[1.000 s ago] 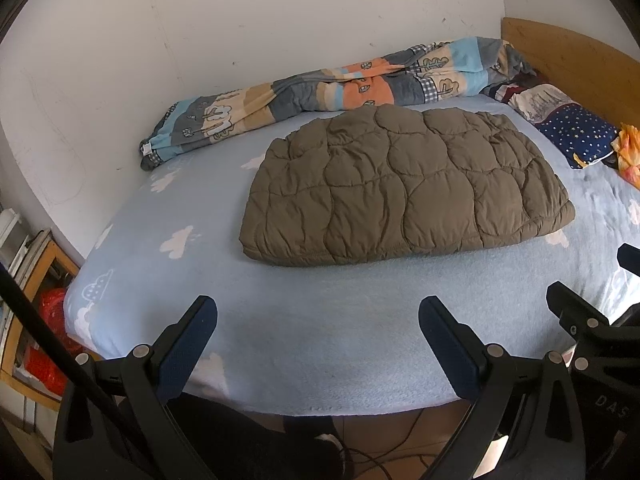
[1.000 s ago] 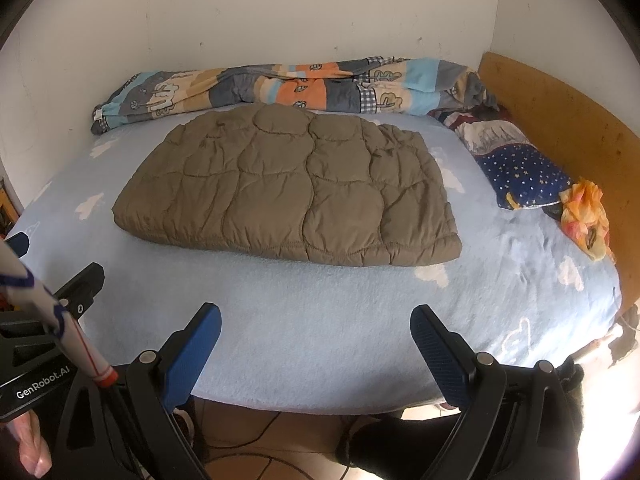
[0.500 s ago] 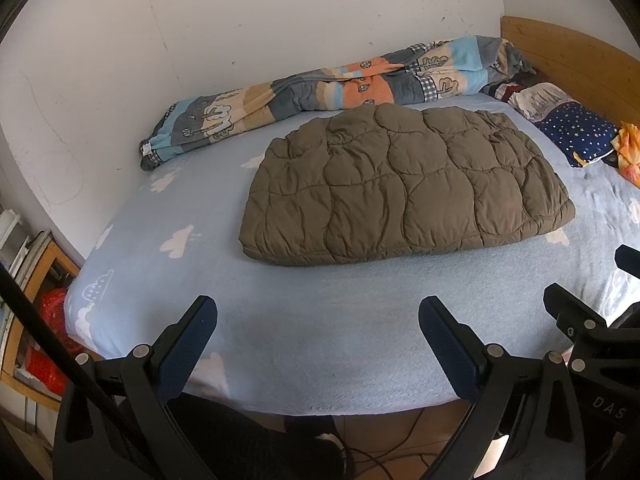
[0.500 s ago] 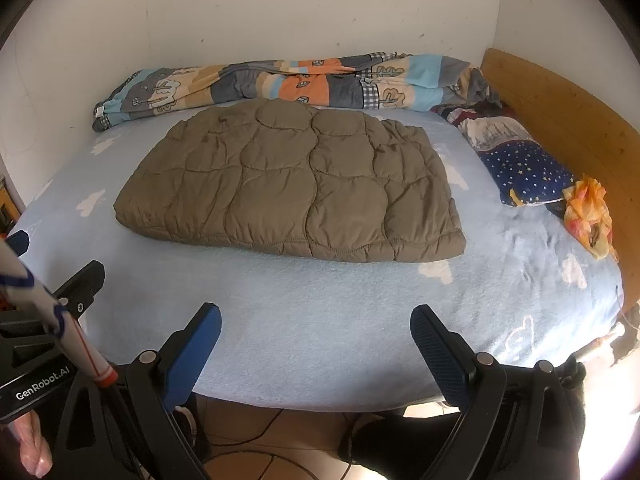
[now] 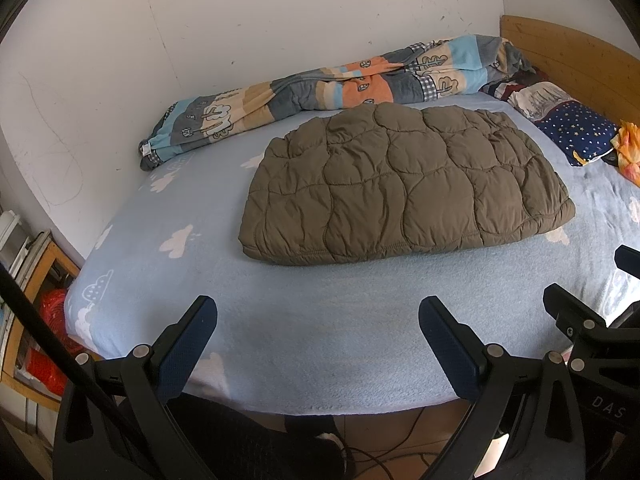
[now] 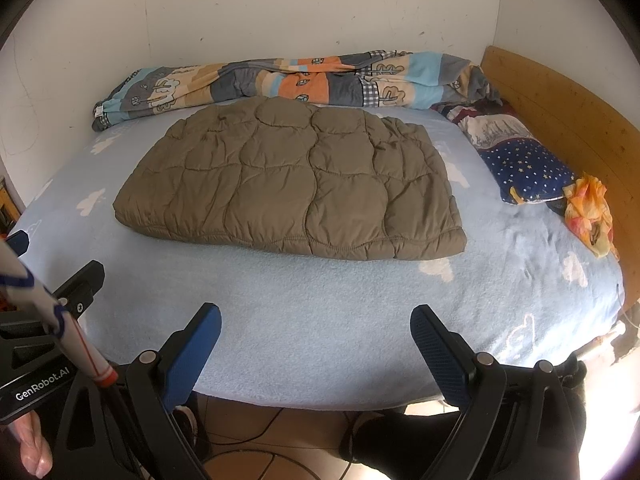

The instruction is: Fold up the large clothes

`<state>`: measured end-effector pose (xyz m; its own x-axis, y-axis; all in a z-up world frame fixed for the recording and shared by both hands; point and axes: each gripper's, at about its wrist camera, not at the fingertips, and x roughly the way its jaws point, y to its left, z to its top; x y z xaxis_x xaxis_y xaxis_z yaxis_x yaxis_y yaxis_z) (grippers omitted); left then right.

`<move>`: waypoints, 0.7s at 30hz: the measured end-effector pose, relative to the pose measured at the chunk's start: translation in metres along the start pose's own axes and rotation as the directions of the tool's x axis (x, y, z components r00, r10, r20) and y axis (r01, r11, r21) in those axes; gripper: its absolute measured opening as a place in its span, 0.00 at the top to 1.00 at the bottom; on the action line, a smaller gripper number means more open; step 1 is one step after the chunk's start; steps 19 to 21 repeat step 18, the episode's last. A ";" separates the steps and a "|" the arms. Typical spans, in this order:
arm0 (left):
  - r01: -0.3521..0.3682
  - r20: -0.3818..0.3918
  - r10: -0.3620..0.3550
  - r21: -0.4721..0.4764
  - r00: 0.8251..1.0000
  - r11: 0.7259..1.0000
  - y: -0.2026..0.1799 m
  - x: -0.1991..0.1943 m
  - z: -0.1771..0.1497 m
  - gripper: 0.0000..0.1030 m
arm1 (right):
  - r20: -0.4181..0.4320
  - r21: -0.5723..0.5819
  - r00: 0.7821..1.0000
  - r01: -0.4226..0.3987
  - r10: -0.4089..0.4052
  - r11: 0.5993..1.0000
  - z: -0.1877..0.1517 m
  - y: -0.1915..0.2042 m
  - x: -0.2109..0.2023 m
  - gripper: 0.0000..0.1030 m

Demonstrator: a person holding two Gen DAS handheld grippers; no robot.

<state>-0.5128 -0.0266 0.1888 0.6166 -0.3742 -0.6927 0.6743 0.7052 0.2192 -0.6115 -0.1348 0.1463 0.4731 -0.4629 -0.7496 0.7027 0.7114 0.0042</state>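
The olive quilted jacket (image 5: pixel 404 184) is lying folded into a flat rectangle on the light blue cloud-print sheet (image 5: pixel 320 320), and serves here as the reference point. Both grippers are hovering on the near side of the jacket, over the near edge of the bed and well apart from the garment. The left gripper (image 5: pixel 318 330) is standing with its jaws spread wide and is holding nothing; its blue-padded fingertips (image 5: pixel 188 344) are touching neither sheet nor jacket. The right gripper (image 6: pixel 316 332) is likewise showing a wide gap between its jaws and is carrying nothing. In the right wrist view the jacket (image 6: pixel 296 184) is presenting a stitched edge toward the camera, with its layers stacked at the near left corner. Beyond the jacket, along the white wall (image 5: pixel 280 20), a rolled patchwork blanket (image 5: pixel 320 92) is lying just beside the jacket's far edge; whether the two are touching cannot be determined. To the right of the jacket, a navy star-print pillow (image 6: pixel 524 168) is resting against the wooden headboard (image 6: pixel 568 112), with an orange crumpled cloth (image 6: pixel 588 212) lying at the pillow's near end. Below the grippers, the person's dark-clothed legs (image 5: pixel 224 436) are showing at the bedside.
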 end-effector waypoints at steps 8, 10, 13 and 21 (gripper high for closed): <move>-0.004 -0.001 0.004 0.000 1.000 1.000 0.000 0.001 -0.001 0.02 | 0.001 -0.002 1.000 -0.001 0.001 1.000 -0.001 0.000 0.001 0.05; -0.003 -0.004 0.003 0.001 1.000 1.000 0.000 0.002 -0.002 0.02 | -0.001 -0.001 1.000 -0.003 0.003 1.000 -0.001 -0.001 0.001 0.05; -0.018 -0.020 0.018 0.003 1.000 1.000 0.000 0.004 -0.002 0.02 | -0.004 0.000 1.000 -0.003 0.003 1.000 -0.002 0.000 0.002 0.05; 0.021 -0.070 -0.021 -0.006 0.997 1.000 0.005 0.015 -0.005 0.02 | -0.008 0.004 1.000 -0.006 0.006 1.000 -0.002 -0.001 0.004 0.05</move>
